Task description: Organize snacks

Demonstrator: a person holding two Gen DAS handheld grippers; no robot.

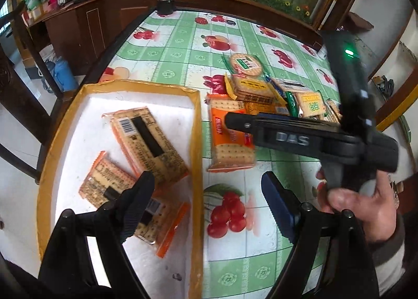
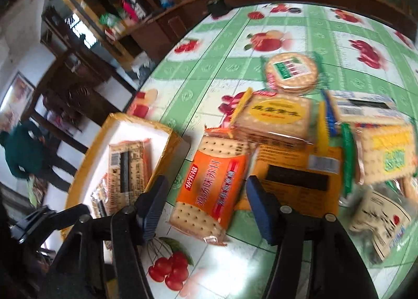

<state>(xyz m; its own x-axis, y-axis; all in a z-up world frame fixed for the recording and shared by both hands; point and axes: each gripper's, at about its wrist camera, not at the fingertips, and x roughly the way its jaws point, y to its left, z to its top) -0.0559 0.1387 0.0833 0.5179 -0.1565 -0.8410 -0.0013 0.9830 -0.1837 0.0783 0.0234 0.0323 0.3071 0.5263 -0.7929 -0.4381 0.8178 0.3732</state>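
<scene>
A white tray with a yellow taped rim (image 1: 196,142) (image 2: 167,147) lies on the left of the table and holds three orange-edged cracker packs (image 1: 149,147). To its right is a pile of cracker packs (image 1: 261,90) (image 2: 292,116), with a round one (image 2: 291,73) at the back. An orange cracker pack (image 2: 211,186) (image 1: 230,142) lies nearest the tray. My right gripper (image 2: 207,207) hangs open over it, a finger on either side, pads not touching. One of its fingers (image 1: 235,121) shows above the pack. My left gripper (image 1: 209,205) is open and holds nothing, its left finger over the tray.
The table has a green-checked fruit cloth (image 1: 183,45). A hand (image 1: 365,207) holds the right gripper at the right. A black object (image 1: 165,6) sits at the far edge. Dark chairs (image 1: 15,105) and a wooden cabinet (image 1: 86,27) stand beyond. A person in green (image 2: 21,155) stands far left.
</scene>
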